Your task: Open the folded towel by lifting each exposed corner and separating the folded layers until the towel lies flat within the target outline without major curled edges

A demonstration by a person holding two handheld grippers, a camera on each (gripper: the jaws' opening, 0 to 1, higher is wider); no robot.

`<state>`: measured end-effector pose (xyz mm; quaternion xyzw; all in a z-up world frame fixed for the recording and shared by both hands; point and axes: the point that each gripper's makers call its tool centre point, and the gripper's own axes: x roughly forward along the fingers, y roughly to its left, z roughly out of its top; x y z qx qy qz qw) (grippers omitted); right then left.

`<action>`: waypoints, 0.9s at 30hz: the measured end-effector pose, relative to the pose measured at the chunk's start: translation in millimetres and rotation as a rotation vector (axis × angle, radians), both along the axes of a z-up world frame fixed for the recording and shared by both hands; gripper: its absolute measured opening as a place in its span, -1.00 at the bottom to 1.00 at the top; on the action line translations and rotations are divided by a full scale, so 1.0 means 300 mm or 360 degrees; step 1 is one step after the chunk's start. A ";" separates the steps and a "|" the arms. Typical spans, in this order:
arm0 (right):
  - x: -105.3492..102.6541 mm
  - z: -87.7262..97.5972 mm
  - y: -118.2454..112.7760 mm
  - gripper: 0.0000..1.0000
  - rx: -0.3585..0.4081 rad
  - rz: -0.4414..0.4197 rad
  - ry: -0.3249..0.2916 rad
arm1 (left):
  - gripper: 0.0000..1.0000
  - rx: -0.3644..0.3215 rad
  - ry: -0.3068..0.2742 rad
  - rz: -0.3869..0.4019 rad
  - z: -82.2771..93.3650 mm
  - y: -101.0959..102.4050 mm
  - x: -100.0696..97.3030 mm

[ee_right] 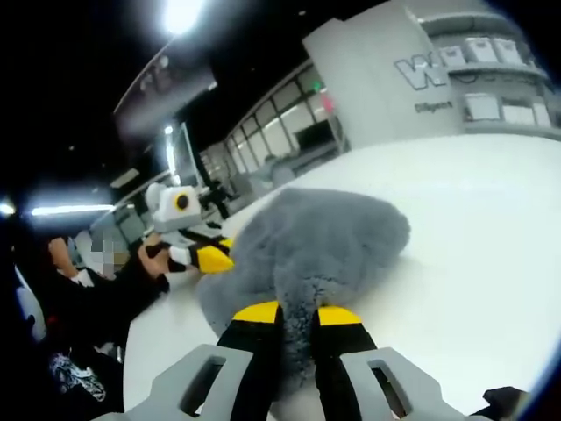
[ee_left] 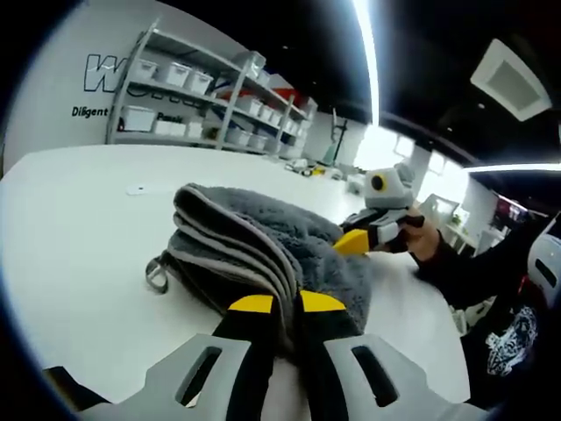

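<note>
A thick grey towel (ee_left: 263, 232), folded in several layers, lies on the white table (ee_left: 79, 237). Its stacked edges face me in the left gripper view, with a small hanging loop (ee_left: 156, 274) at the left corner. My left gripper (ee_left: 287, 303) is shut on the towel's near edge, with fabric pinched between the yellow tips. On the far side the right gripper (ee_left: 355, 241) holds the opposite edge. In the right gripper view, my right gripper (ee_right: 296, 313) is shut on the fluffy towel (ee_right: 316, 232), and the left gripper (ee_right: 213, 257) bites the far left edge.
The person's hand (ee_left: 422, 239) and dark sleeve hold the right gripper beyond the towel. A small flat white object (ee_left: 138, 189) lies on the table to the left. Shelves with white bins (ee_left: 202, 96) stand behind the table. Bare tabletop (ee_right: 491, 254) spreads right of the towel.
</note>
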<state>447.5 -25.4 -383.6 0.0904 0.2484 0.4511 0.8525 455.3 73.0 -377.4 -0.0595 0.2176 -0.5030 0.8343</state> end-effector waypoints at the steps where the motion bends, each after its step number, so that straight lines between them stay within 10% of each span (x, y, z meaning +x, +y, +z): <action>1: -0.001 0.000 0.000 -0.84 0.0000 -0.0001 -0.0002 | -0.87 0.0000 0.0000 0.0001 0.000 0.000 0.000; 27: -0.020 0.002 -0.002 -0.82 0.0006 0.0007 -0.0016 | -0.85 0.0015 -0.0018 0.0005 -0.003 -0.016 -0.036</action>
